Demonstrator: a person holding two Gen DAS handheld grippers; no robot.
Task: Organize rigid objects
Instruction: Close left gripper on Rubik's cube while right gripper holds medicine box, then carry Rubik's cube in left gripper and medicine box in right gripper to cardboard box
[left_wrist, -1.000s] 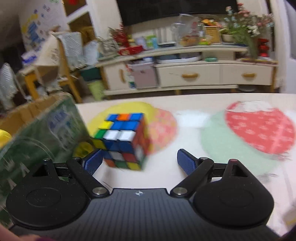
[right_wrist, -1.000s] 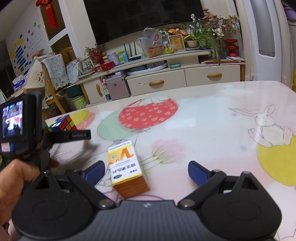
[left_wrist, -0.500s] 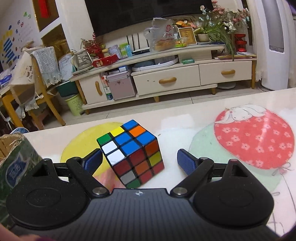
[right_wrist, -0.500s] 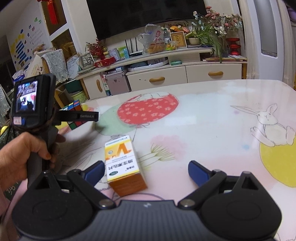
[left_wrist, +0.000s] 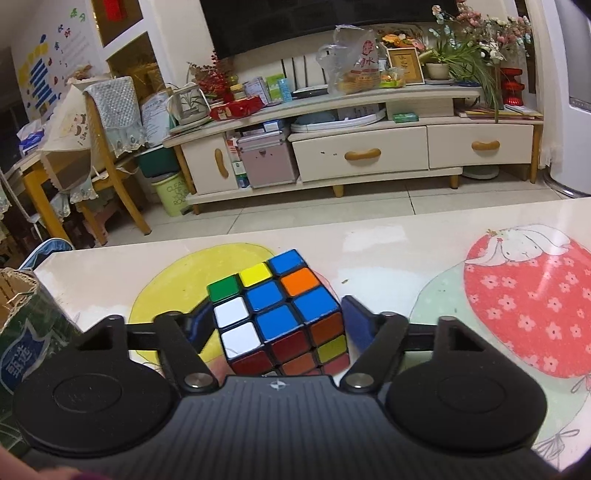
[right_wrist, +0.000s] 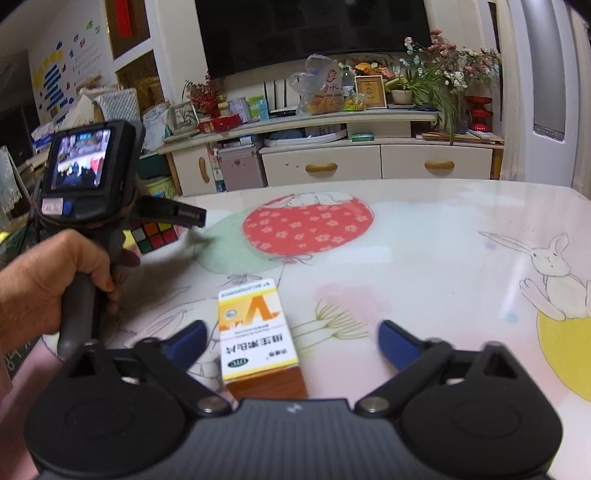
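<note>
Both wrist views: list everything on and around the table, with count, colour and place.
Rubik's cube: one, multicoloured, on the table between the left pads.
Medicine box: one, yellow, white and orange, on the table between the right pads, nearer the left pad.
Carton: one, green, at the table's left edge.
Table: one, pale with balloon and rabbit drawings.
TV cabinet: one, cream, behind.
Left hand-held gripper: black, blue pads, closing around the cube.
Right hand-held gripper: same, closing, gaps visible.
Left hand: gripping the handle.

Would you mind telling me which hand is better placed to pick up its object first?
Left. The left gripper is closing with the cube centred between its fingers. The right gripper is also closing, but the box sits off-centre, beside one finger.
</note>
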